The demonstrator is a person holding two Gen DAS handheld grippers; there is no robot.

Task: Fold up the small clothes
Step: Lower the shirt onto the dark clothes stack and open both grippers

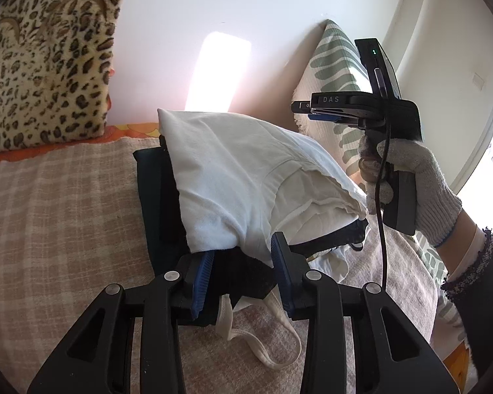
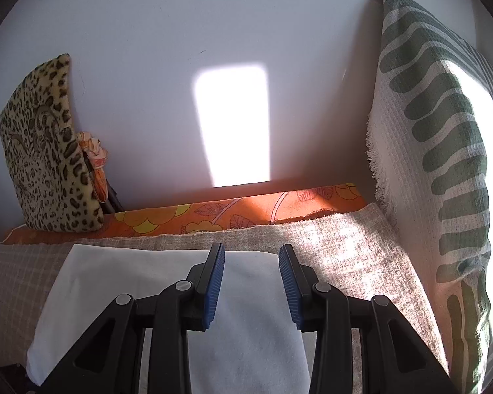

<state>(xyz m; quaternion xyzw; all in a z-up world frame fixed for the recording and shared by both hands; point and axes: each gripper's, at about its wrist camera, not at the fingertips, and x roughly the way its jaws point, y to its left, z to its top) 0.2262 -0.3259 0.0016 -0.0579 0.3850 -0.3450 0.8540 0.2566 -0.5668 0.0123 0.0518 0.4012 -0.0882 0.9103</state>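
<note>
Your bed (image 1: 65, 203) carried the clothes pile at 12 o'clock from your left tool (image 1: 241, 277), the white garment (image 1: 233, 170) draped over a dark one (image 1: 154, 197). Both tools were spread and gripped nothing; the right tool (image 2: 251, 284) hovered above the white cloth. A shallow pinch could have grabbed both layers, dragging the dark piece and ruining your fold.

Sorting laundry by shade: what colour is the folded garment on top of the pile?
White, or slightly off-white. The garment shows best in the left wrist view.
</note>
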